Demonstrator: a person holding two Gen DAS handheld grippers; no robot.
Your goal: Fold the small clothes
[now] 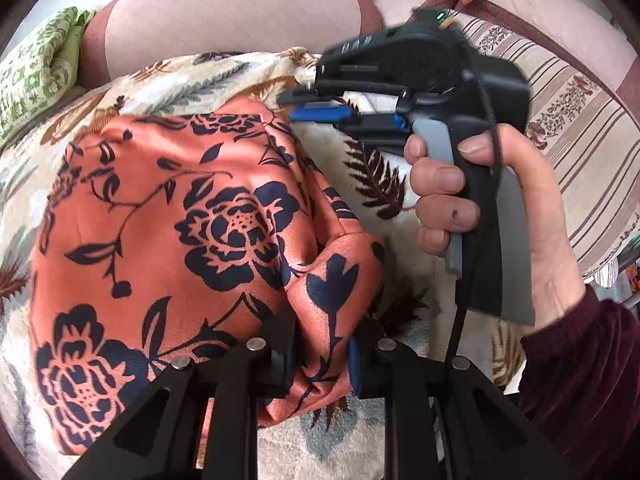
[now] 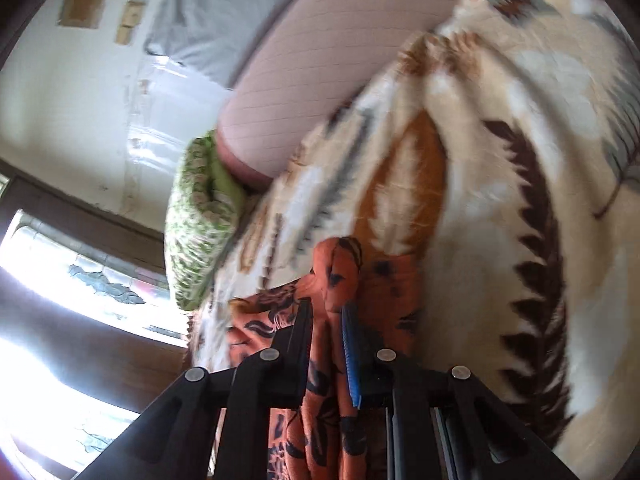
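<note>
An orange garment with dark blue flowers (image 1: 180,220) lies bunched on a leaf-patterned blanket (image 1: 372,176). At the near edge, my left gripper (image 1: 320,360) is shut on a fold of it, and cloth fills the gap between the pads. My right gripper (image 1: 294,106), held by a hand (image 1: 500,208) in a dark red sleeve, reaches the garment's far right corner. In the right wrist view this gripper (image 2: 326,324) is shut on a raised pinch of the orange garment (image 2: 336,264), which hangs down between the fingers.
A pink bolster cushion (image 1: 224,20) runs along the far side of the blanket. A green patterned cloth (image 1: 36,68) lies at the far left. A striped cushion (image 1: 568,128) stands on the right. The right wrist view shows a wall and a bright window (image 2: 60,264) to the left.
</note>
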